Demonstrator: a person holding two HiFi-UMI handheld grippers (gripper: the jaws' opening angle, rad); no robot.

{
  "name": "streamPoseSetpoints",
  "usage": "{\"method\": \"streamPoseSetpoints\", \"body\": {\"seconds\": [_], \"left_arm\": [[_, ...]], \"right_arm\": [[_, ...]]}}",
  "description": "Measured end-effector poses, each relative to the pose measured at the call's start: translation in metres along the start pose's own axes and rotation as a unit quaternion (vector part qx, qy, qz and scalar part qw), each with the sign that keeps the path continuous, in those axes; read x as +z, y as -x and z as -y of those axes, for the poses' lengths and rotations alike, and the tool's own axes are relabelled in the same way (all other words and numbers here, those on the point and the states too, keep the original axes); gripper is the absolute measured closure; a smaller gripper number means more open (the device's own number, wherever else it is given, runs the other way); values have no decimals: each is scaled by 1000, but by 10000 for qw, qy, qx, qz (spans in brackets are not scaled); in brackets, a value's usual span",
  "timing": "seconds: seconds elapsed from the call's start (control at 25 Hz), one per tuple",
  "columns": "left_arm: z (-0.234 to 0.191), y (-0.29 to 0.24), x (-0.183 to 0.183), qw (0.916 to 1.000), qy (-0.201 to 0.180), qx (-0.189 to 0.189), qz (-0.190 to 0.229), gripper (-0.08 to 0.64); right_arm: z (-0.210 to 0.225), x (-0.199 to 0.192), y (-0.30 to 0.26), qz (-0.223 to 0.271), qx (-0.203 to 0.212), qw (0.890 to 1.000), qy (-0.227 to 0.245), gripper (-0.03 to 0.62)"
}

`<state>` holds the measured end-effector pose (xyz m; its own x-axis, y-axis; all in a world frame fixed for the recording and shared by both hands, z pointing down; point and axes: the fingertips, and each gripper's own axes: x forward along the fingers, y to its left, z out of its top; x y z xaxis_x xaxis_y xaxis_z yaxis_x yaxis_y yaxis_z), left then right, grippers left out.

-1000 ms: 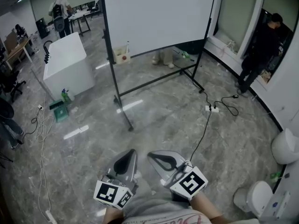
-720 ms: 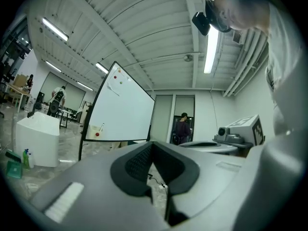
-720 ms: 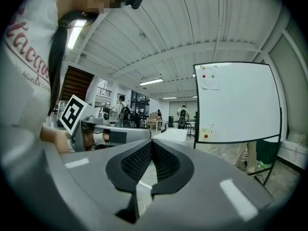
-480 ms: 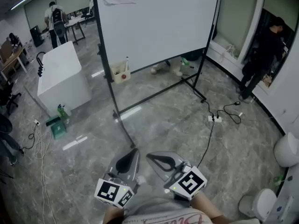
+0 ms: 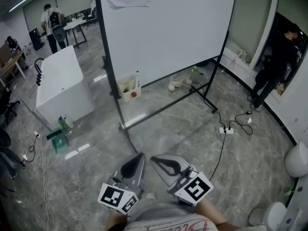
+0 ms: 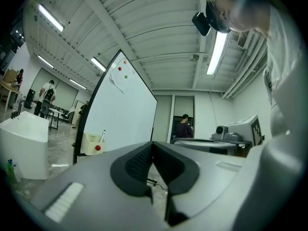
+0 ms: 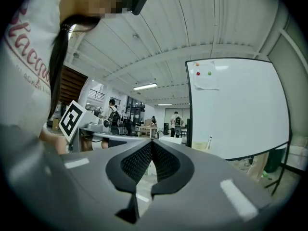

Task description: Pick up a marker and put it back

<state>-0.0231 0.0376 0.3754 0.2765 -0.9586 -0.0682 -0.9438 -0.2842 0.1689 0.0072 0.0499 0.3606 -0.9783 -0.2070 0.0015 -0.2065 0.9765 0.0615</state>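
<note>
Standing well short of the whiteboard, you carry left gripper and right gripper pressed together, empty; the marker stands in its cream holder box, so next close in and spread one gripper.

Head cam: steeply down over left gripper, right gripper. Gripper views: close behind jaws, tilted up. All share whiteboard.

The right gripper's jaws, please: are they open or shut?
Shut, empty: the right gripper has both dark pads meeting at their tips, nothing between them.
</note>
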Motion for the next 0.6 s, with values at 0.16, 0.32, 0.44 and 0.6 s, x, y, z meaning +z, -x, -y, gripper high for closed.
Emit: {"method": "streamPoseSetpoints", "body": {"seconds": [0.16,0.32,0.44,0.6], "left_arm": [[-24,-20,-3,10000,61,41,-38,561],[-53,-49,0,9999,111,101,-26,561],[-77,-75,5,9999,85,134,2,561],[-112,-111,18,9995,26,294,96,561]], "right_arm": [[29,-9,-19,-119,-88,9997,-173,591],[68,-16,-46,-264,-177,9994,-161,591],[94,-17,-70,-288,-124,9995,-90,591],[134,-17,-105,-350,-50,9993,-103,591]]}}
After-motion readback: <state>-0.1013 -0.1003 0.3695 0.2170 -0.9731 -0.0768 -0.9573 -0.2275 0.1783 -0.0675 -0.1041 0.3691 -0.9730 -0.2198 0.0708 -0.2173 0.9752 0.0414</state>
